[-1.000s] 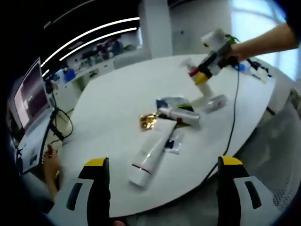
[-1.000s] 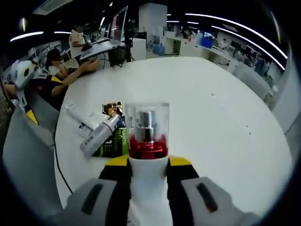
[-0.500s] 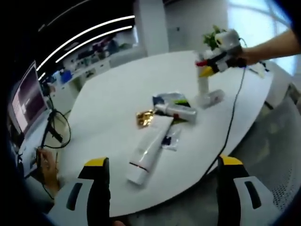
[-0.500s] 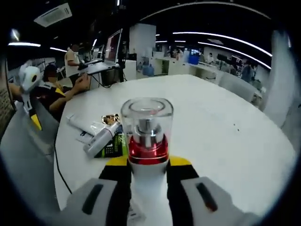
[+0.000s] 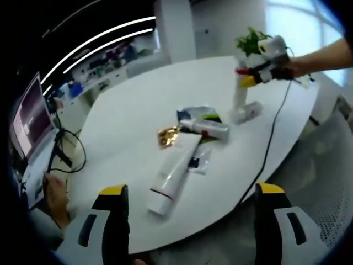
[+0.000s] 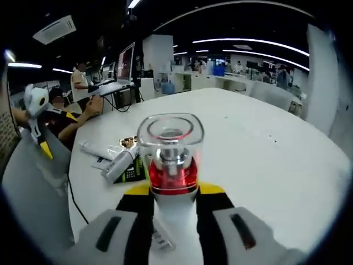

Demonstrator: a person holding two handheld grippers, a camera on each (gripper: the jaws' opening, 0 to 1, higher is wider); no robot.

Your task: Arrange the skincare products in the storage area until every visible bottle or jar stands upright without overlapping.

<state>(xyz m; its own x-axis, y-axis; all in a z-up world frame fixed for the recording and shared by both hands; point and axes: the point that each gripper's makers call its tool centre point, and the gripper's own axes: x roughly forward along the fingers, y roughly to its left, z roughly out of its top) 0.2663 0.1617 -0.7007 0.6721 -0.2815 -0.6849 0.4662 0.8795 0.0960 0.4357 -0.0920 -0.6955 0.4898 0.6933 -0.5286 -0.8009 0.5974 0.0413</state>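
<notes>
the white pump bottle with a red collar and clear square cap (image 6: pixel 170 165) stands upright between the right gripper (image 6: pixel 170 200)'s yellow-tipped fingers (image 6: pixel 137 194), which are clenched on its white body. in the left gripper view the same bottle (image 5: pixel 240 95) rests with its base on the round white bench (image 5: pixel 127 110), near the far edge, with the right gripper (image 5: pixel 249 77) reaching in level from the side, held by a person's hand (image 5: pixel 287 70).

the left gripper (image 5: pixel 190 212) hovers well apart from the products, off the bench's near edge, its fingers spread wide with nothing between them.

lying flat on the bench: one long white tube (image 5: pixel 172 175), one smaller white tube with a red band (image 5: pixel 205 128) on a dark green packet (image 5: pixel 203 117), one gold foil piece (image 5: pixel 168 137), one clear sachet (image 5: pixel 199 161), and one clear bottle (image 5: pixel 249 110) just beside the upright one.
</notes>
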